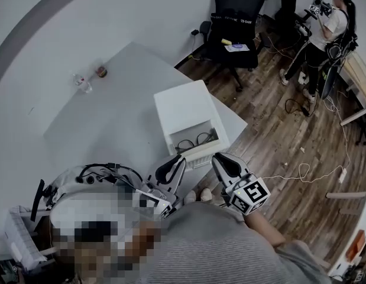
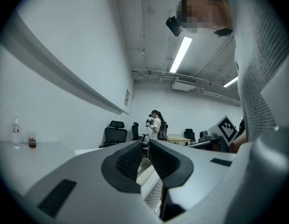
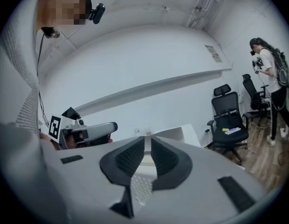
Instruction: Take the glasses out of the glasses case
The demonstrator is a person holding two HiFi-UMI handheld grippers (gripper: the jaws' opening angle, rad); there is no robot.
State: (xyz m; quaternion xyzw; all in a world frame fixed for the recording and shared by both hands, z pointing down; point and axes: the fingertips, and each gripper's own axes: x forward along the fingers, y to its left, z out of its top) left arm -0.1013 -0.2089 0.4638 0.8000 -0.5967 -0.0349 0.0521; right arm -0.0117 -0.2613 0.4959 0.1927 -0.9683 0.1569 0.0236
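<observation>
A white glasses case (image 1: 184, 106) lies open on the white table (image 1: 112, 117). Dark-framed glasses (image 1: 194, 141) rest in its lower tray. My left gripper (image 1: 178, 160) is at the tray's front left corner, and my right gripper (image 1: 218, 157) is at its front right. In the left gripper view the left gripper (image 2: 143, 154) shows a narrow gap with a pale rim in it. Whether its pads press on that rim is unclear. In the right gripper view the right gripper (image 3: 148, 150) has its jaws slightly parted, nothing pinched, and the white case (image 3: 174, 135) lies beyond.
A small bottle (image 1: 82, 81) and a cup (image 1: 100, 71) stand at the table's far left. A black office chair (image 1: 233, 16) and a person (image 1: 327, 31) are on the wooden floor to the right, where white cables (image 1: 301, 173) lie. The table's edge runs just past the case.
</observation>
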